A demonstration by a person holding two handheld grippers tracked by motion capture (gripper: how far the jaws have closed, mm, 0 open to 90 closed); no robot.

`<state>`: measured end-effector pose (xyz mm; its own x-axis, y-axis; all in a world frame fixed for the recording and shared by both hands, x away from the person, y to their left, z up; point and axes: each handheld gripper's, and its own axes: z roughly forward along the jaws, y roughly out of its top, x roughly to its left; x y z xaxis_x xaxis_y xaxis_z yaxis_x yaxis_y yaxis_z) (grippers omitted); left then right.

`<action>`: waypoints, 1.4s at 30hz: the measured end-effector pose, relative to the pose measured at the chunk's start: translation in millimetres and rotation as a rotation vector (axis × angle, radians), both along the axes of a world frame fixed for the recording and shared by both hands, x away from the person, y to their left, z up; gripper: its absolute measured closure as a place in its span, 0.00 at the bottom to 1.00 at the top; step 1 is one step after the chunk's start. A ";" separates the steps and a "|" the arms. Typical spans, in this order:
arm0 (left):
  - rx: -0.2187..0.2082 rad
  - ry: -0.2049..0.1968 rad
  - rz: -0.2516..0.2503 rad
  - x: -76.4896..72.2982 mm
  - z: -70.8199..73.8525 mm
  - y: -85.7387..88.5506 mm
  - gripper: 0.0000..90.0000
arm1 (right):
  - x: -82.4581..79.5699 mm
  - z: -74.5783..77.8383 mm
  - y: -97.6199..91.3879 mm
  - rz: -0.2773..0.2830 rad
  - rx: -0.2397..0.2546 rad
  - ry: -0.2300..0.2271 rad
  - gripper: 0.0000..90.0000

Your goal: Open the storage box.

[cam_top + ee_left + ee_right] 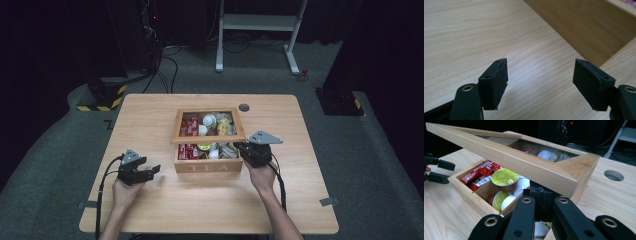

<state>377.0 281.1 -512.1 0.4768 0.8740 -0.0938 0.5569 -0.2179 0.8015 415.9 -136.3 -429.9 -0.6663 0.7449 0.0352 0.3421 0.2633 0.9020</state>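
Observation:
A wooden tea box (pixel 208 166) marked TEA stands mid-table, holding red packets (pixel 480 173), a yellow-topped capsule (pixel 505 178) and white pods. Its glass-paned lid (pixel 208 139) is tilted up at the front, raised off the box rim (pixel 471 195). My right gripper (pixel 239 147) sits at the box's front right corner. Its jaws are shut together (pixel 544 195) under the lid's corner (pixel 571 180), which rests on them. My left gripper (pixel 154 171) lies low over the table left of the box, open with nothing between its jaws (pixel 540 75). The box's side wall (pixel 584 27) is just ahead of it.
A round cable hole (pixel 244 107) lies in the tabletop behind the box. Bare wood stretches left, right and in front of the box. Beyond the table stand a white desk frame (pixel 260 22) and a black stand with striped tape (pixel 102 95).

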 end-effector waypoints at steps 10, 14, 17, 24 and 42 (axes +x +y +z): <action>-0.041 -0.050 -0.079 1.0 11.5 -11.8 0.40 | 2.9 5.6 -0.4 0.008 0.002 0.006 1.00; -0.057 -0.047 -0.091 0.9 14.7 -14.5 0.39 | 4.0 8.1 -0.1 0.008 0.006 0.008 1.00; -0.092 -0.035 -0.108 2.0 18.4 -16.5 0.38 | 4.5 9.1 -0.2 0.008 0.004 0.008 1.00; -0.094 -0.036 -0.143 3.1 27.2 -25.8 0.36 | 5.4 10.2 -0.3 0.015 -0.002 0.011 1.00; -0.079 -0.079 -0.185 9.3 42.3 -52.4 0.36 | 10.6 21.7 1.2 0.010 -0.013 0.002 1.00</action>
<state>386.3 228.7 -469.7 0.6367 0.7626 -0.1144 0.4480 -0.2450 0.8598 426.6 -135.1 -408.3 -0.6734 0.7388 0.0274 0.3415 0.2780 0.8978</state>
